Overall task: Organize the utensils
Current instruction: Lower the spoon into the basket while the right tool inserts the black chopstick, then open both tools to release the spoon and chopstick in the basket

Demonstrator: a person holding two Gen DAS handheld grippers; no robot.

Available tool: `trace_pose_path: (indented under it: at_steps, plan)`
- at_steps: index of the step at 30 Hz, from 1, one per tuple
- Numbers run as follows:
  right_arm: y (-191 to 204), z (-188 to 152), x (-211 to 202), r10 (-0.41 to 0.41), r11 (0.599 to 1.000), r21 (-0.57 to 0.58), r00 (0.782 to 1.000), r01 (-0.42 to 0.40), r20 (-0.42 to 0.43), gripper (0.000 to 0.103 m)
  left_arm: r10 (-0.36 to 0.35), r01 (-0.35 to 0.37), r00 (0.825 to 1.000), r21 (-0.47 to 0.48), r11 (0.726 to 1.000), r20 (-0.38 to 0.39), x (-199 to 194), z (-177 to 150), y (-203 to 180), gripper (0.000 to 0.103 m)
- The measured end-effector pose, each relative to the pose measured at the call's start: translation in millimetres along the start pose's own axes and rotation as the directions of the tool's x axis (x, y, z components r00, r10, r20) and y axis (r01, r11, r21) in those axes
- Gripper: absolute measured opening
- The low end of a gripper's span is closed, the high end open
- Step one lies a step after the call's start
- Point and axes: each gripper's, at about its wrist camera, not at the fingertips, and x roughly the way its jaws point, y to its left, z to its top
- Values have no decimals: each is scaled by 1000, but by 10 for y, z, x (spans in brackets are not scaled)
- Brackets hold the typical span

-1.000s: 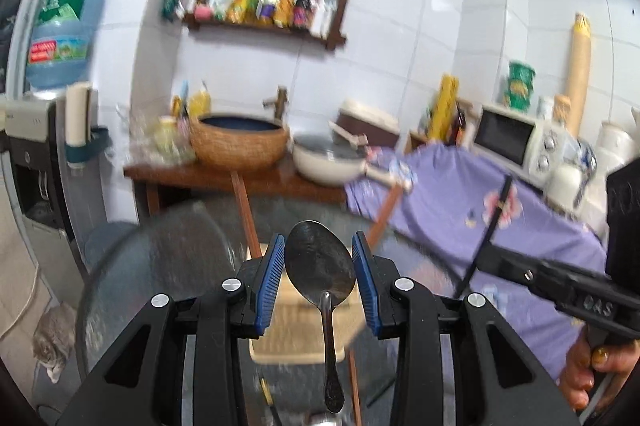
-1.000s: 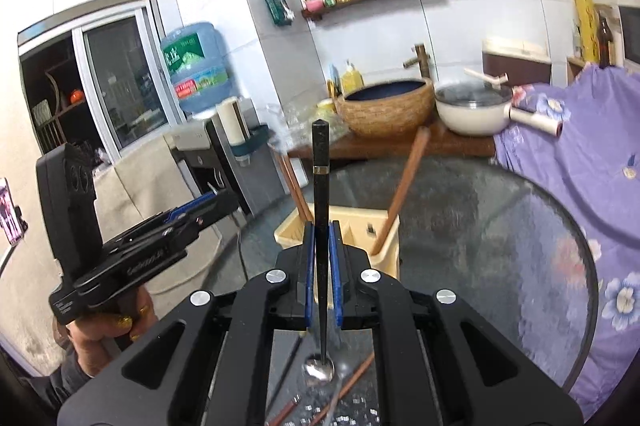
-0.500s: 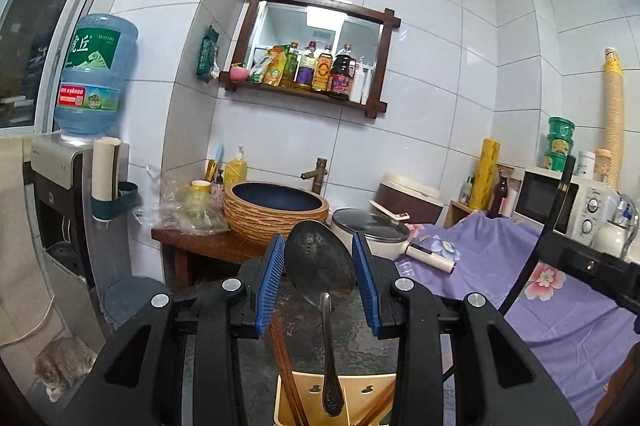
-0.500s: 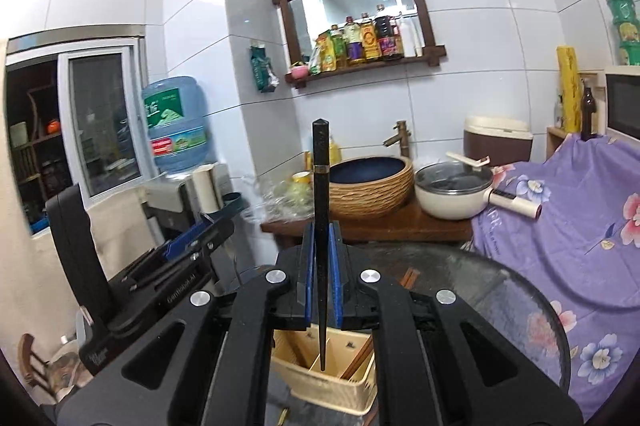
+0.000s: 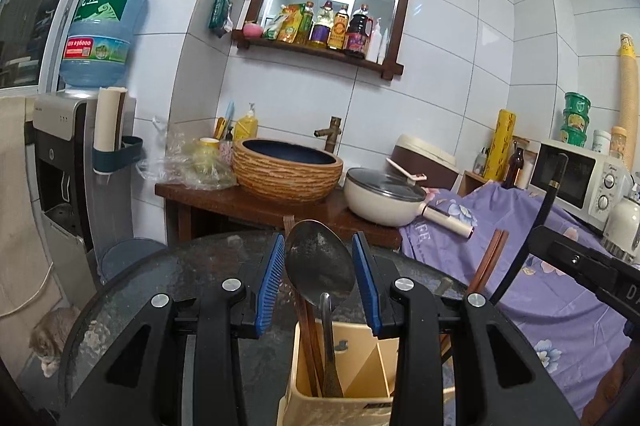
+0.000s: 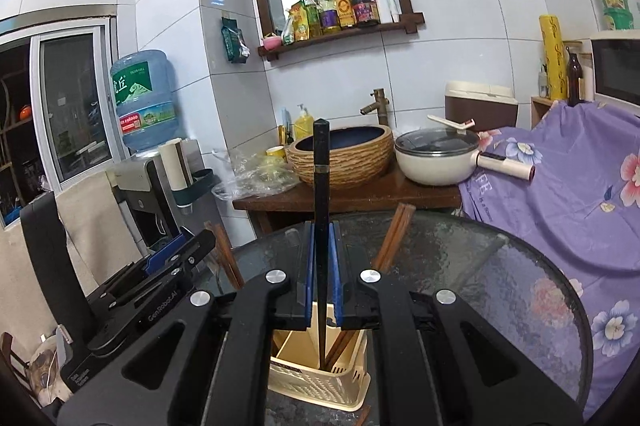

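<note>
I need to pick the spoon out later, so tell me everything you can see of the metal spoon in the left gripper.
The metal spoon looks like dull, tarnished steel, with an oval bowl and a slim handle. It stands nearly upright, bowl up, between the blue pads of the left gripper. Its handle runs down into a compartment of the beige utensil holder, beside brown wooden chopsticks. Whether the pads press its bowl edges cannot be told.

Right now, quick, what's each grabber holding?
Left gripper: closed on the metal spoon.
Right gripper: closed on the black chopstick.
</note>
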Motion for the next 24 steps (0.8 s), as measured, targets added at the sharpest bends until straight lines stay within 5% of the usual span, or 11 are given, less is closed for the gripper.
trace_pose_path:
  at_steps: [21, 24]
  plan:
    - [-122, -424, 150, -28, 999, 22, 997, 29, -66, 8, 1, 4, 997, 63, 998, -72, 58, -372, -22, 35]
    - [-168, -431, 150, -31, 999, 38, 997, 33, -71, 10, 2, 4, 997, 72, 997, -75, 45, -359, -30, 44]
